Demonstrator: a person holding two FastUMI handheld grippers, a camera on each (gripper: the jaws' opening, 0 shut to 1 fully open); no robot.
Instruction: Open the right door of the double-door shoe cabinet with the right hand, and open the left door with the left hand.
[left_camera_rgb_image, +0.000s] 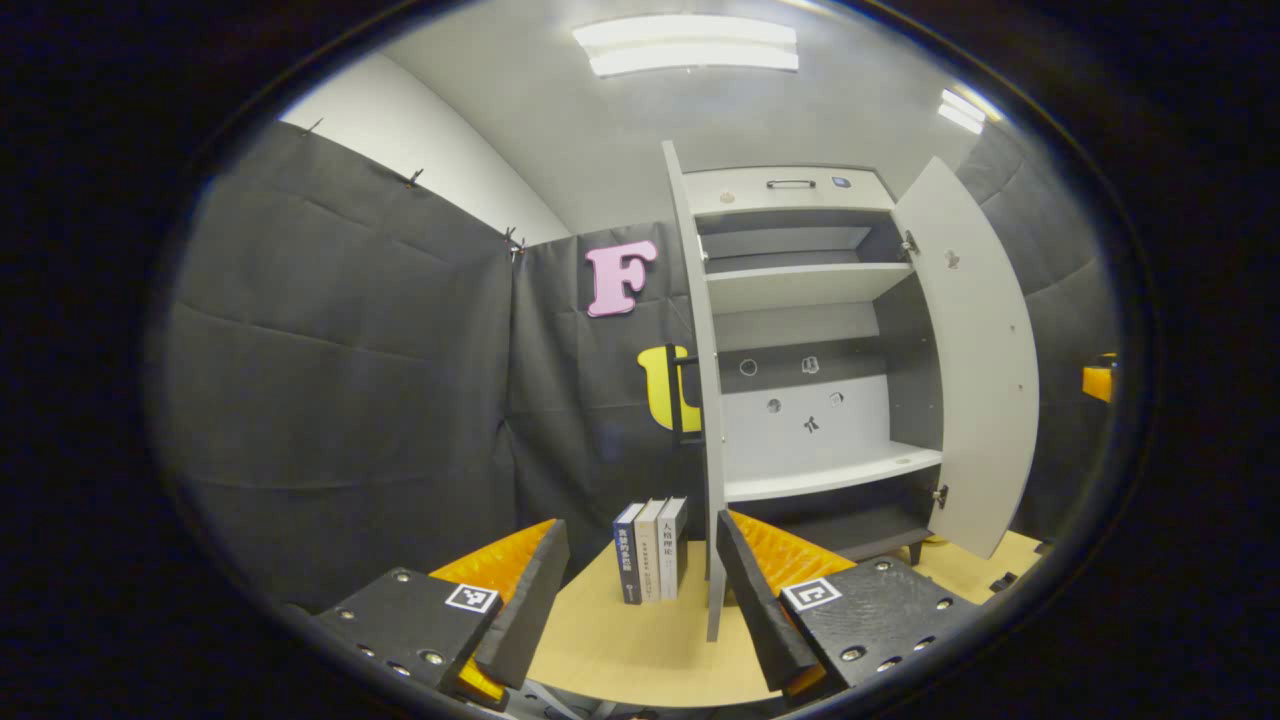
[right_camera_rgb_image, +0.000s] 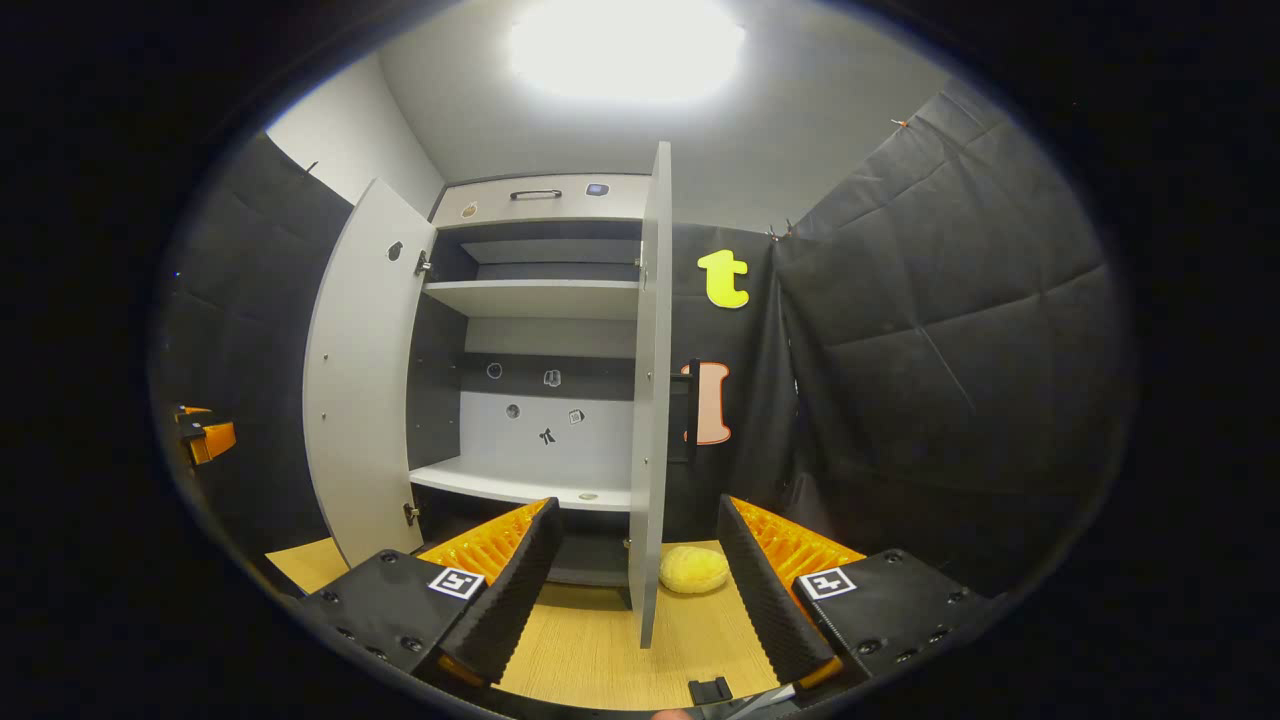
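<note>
Both cabinet (left_camera_rgb_image: 800, 330) doors swung open; left gripper (left_camera_rgb_image: 640, 590), right gripper (right_camera_rgb_image: 635, 570) jaws apart; book (left_camera_rgb_image: 650, 550) spines unreadable.

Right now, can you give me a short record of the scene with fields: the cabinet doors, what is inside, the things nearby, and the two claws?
left door: open, swung out edge-on
right door: open, swung out edge-on
cabinet inside: shelves bare; small stickers on the back panel
top drawer: shut, dark handle
books: three, upright beside the left door
yellow soft lump: on the wooden surface beside the right door
left claw: open, holding nothing
right claw: open, holding nothing
</note>
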